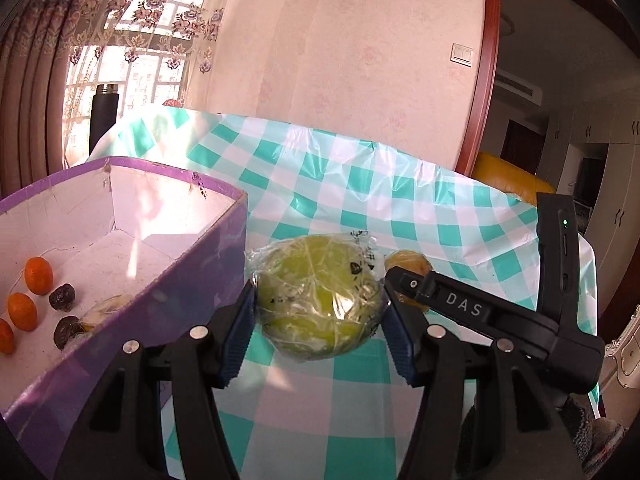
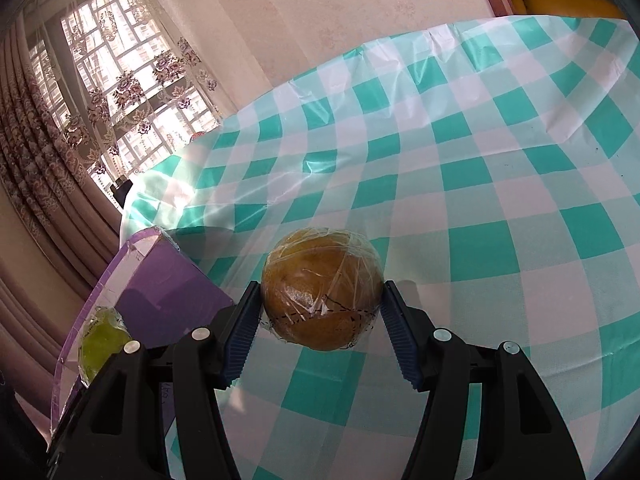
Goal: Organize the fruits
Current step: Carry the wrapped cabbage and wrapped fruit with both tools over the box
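My left gripper [image 1: 318, 302] is shut on a green fruit wrapped in plastic film [image 1: 316, 300], held above the checked tablecloth just right of the purple box [image 1: 192, 272]. My right gripper [image 2: 320, 300] is shut on a brown-yellow fruit wrapped in film [image 2: 322, 290], lifted over the cloth. In the left wrist view the right gripper [image 1: 404, 280] shows to the right with that brown fruit [image 1: 408, 262] peeking behind it. The green fruit [image 2: 102, 340] shows at the right wrist view's lower left, by the box [image 2: 168, 300]. Inside the box lie small orange fruits [image 1: 39, 275] and dark dried fruits [image 1: 62, 297].
A teal and white checked plastic cloth [image 2: 480, 200] covers the table. A dark bottle [image 1: 105, 112] stands beyond the table's far left corner, before the curtained window. A yellow seat [image 1: 508, 176] is past the table's right edge, by the wooden door frame.
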Action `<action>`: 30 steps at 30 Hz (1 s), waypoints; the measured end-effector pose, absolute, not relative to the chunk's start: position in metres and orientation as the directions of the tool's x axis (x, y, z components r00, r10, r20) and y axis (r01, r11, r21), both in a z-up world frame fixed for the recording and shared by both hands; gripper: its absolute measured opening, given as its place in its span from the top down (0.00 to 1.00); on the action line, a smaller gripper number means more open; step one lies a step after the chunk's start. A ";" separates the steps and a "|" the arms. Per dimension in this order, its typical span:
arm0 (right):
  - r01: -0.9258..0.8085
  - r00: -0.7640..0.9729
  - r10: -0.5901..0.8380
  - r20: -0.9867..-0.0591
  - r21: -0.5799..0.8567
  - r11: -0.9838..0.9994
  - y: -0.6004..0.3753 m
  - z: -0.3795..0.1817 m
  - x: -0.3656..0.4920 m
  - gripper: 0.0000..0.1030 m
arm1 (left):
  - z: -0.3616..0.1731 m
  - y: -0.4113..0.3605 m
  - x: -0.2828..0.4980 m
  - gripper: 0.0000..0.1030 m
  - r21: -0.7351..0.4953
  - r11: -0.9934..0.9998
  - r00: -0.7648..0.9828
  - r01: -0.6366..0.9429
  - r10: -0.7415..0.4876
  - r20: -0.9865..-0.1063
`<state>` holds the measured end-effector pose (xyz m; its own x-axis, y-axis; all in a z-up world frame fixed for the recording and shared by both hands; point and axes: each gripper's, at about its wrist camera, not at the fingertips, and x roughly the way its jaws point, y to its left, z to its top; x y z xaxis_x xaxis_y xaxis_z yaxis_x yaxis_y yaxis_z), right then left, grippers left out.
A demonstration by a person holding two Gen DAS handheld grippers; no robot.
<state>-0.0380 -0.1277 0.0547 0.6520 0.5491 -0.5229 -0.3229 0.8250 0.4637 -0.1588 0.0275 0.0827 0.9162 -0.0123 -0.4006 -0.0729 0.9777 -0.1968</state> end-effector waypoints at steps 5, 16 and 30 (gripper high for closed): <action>-0.436 0.625 0.609 -0.488 0.428 0.791 -0.090 0.084 -0.054 0.42 | 0.125 0.051 -0.188 0.43 -0.136 0.978 0.930 -0.161 0.104 -0.352; -0.658 0.534 0.698 -0.477 0.284 0.697 0.007 0.126 -0.095 0.42 | 0.158 0.160 -0.221 0.43 -0.151 0.911 0.843 -0.384 0.280 -0.460; -0.761 0.522 0.519 -0.677 -0.094 0.641 0.116 0.100 -0.116 0.42 | 0.097 0.230 -0.206 0.43 0.061 0.869 0.585 -0.490 0.380 -0.717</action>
<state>-0.1160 0.1158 0.1004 0.5216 0.5194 -0.6769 -0.7614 0.6414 -0.0945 -0.2062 0.2299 0.0970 0.5847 0.3801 -0.7167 -0.4905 0.8693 0.0609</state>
